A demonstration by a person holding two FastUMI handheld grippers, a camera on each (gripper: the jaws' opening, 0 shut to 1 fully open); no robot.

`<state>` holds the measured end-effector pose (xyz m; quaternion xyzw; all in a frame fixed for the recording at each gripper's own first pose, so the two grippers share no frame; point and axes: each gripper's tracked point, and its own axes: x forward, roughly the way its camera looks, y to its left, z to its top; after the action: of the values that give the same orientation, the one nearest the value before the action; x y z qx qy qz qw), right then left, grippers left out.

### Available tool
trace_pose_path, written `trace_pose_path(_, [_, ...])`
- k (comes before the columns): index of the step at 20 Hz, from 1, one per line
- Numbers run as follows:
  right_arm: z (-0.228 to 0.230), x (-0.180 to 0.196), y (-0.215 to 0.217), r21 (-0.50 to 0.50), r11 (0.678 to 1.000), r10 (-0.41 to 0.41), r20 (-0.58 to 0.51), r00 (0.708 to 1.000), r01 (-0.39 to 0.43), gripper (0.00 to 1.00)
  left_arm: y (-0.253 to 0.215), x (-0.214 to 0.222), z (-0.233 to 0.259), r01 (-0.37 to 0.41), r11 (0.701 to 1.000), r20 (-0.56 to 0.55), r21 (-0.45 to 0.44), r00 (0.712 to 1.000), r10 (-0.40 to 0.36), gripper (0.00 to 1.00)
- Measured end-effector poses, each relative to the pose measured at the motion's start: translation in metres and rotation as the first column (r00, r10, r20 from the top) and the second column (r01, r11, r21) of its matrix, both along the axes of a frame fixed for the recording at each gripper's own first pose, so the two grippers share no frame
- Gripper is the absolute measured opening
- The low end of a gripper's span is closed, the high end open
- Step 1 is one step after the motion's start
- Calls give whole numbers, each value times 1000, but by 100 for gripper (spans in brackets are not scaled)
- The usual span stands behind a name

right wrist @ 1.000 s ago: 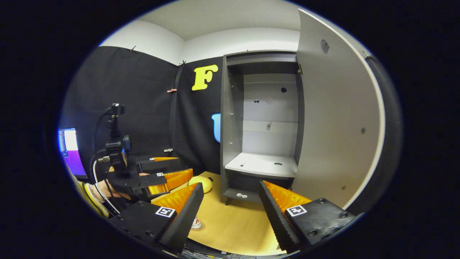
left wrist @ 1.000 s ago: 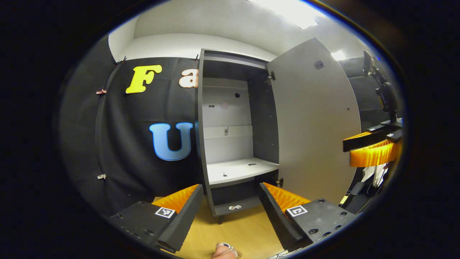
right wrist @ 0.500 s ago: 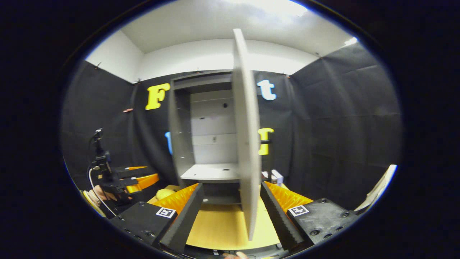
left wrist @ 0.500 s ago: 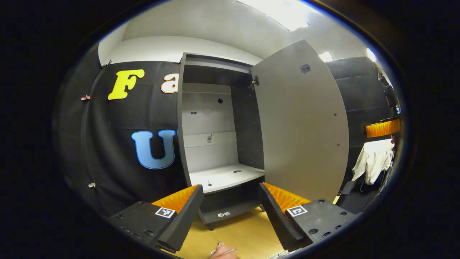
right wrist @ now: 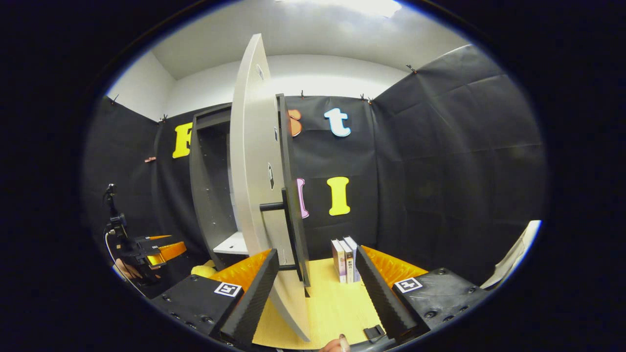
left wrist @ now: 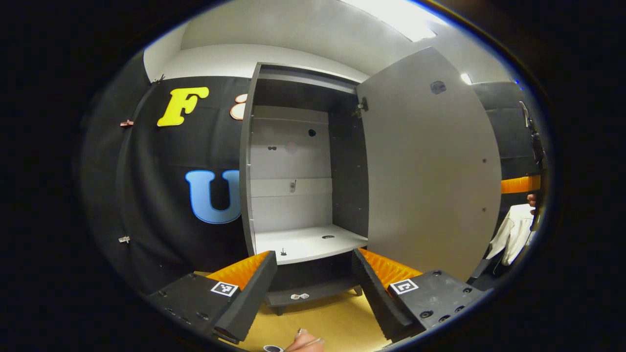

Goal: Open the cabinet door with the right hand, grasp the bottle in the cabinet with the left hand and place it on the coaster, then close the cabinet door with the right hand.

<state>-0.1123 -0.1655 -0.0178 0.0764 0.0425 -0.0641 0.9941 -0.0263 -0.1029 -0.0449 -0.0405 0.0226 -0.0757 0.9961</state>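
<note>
Since half a second ago the right hand-held gripper (right wrist: 313,288) has swung round the cabinet door (right wrist: 254,166), so the right gripper view now looks along its thin pale edge and dark handle bar (right wrist: 272,206), with three upright books (right wrist: 345,260) on the yellow wood-grain counter (right wrist: 332,308) at lower centre and the left hand-held gripper (right wrist: 156,247) far off at lower left. Both grippers are released, fingers spread and grasping nothing. At the left gripper view's centre, the left hand-held gripper (left wrist: 310,288) faces the open dark cabinet (left wrist: 303,161), showing its flat pale shelf (left wrist: 308,243), the door's smooth grey inner face, and a bottle cap rim (left wrist: 272,348) at the bottom edge.
</note>
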Motion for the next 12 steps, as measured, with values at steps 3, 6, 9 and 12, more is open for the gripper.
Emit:
trace_pose_path(3, [2, 15, -2, 15, 996, 92, 10, 996, -92, 100, -6, 6, 1, -59, 998, -1, -29, 998, 59, 97])
trace_pose_path(6, [-1, 26, 6, 13, 986, 169, -4, 986, -169, 97, -8, 8, 3, -100, 995, 5, -25, 995, 100, 96])
trace_pose_path(9, [-5, 31, 13, 42, 976, 213, -16, 977, -212, 97, -13, 6, -3, -101, 995, -2, -21, 995, 101, 96])
trace_pose_path(12, [-4, 28, 17, 26, 977, 214, -19, 977, -214, 97, -6, 7, -5, -99, 995, -10, -3, 995, 99, 96])
